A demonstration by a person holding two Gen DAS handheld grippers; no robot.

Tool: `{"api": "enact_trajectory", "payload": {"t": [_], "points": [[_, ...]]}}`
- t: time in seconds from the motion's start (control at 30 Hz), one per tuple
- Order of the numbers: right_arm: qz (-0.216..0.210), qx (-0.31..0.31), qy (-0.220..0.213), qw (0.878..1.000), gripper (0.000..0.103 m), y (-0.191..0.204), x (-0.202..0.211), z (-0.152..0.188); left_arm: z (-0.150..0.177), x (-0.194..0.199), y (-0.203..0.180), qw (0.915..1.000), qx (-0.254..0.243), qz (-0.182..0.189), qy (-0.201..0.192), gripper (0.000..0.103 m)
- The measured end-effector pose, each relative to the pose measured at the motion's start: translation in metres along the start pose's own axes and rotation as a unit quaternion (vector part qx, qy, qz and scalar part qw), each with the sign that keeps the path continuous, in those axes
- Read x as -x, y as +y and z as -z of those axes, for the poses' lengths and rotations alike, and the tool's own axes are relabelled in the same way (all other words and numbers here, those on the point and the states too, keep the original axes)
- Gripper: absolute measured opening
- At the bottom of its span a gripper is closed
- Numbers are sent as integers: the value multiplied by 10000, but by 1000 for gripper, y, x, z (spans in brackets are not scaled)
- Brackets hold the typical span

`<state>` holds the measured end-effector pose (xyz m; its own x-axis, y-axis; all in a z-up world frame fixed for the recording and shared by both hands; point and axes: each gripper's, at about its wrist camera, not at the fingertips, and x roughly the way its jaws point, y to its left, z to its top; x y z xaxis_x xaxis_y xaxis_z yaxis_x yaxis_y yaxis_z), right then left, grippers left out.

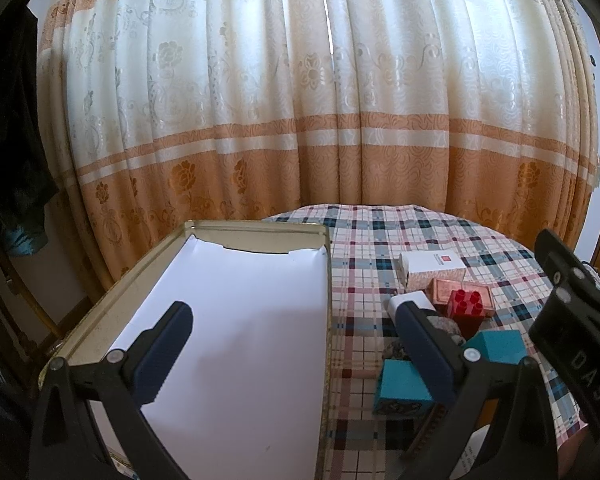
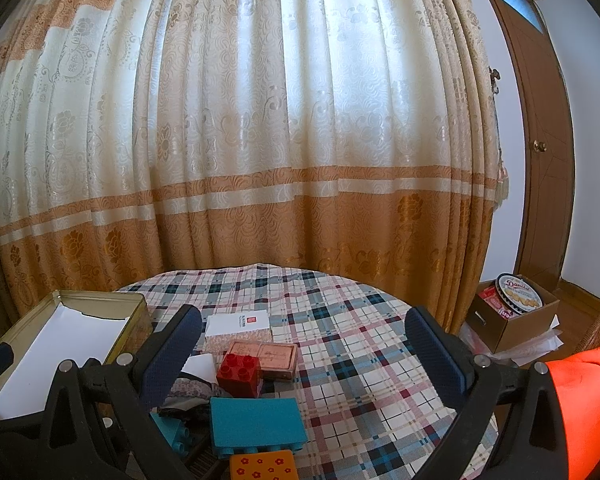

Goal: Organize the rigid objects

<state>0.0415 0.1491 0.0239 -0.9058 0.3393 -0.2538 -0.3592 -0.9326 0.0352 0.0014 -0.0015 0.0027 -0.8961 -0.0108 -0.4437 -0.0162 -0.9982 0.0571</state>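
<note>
A gold tin box [image 1: 327,280] [image 2: 134,312] lined with white paper lies open at the table's left. My left gripper [image 1: 296,318] hangs open over its right wall, nothing between the fingers. Right of the tin lies a cluster: a white carton [image 1: 432,266] [image 2: 238,326], a copper-coloured box [image 1: 446,290] [image 2: 278,356], a red brick [image 1: 466,302] [image 2: 238,372], teal blocks [image 1: 400,384] [image 2: 256,420], grey stones [image 1: 444,326] and an orange flowered block [image 2: 262,466]. My right gripper [image 2: 304,336] stands open above this cluster, holding nothing.
The round table wears a plaid cloth [image 1: 380,240] [image 2: 360,360], with a cream and orange curtain [image 1: 300,120] [image 2: 260,160] just behind it. On the floor at the right stands a cardboard box with a blue biscuit tin [image 2: 518,296], beside a wooden door [image 2: 540,160]. An orange cushion [image 2: 584,400] lies at the right.
</note>
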Motion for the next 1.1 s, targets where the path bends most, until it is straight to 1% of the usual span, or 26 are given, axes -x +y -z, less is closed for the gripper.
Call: {"api": "enact_trajectory", "payload": {"t": [0.2,0.63,0.67,0.87,0.93,0.97,1.1], "points": [[16,26,-47,10000,103,-1,2,1,1,0,-1,10000,8,-19,17,103],[-31,-34,7,10000,103,2,1,-1,2,-5,5,10000,-17,-6,46,103],[-47,-28,26,10000,103,1,1,-1,3,0,-6,10000,-21,-14,29,103],[-100,306,231,9992,103,-4,3,-1,3,5,-9,10000,-75,-9,24,103],[-137,375,242,9989,103,-10,8,0,6,11,-15,9998,-140,134,76,103],[-128,419,228,9988,103,-15,11,1,8,10,-16,9995,-169,204,168,103],[126,626,95,9979,103,-36,23,2,15,14,-25,9959,-351,616,557,103]]}}
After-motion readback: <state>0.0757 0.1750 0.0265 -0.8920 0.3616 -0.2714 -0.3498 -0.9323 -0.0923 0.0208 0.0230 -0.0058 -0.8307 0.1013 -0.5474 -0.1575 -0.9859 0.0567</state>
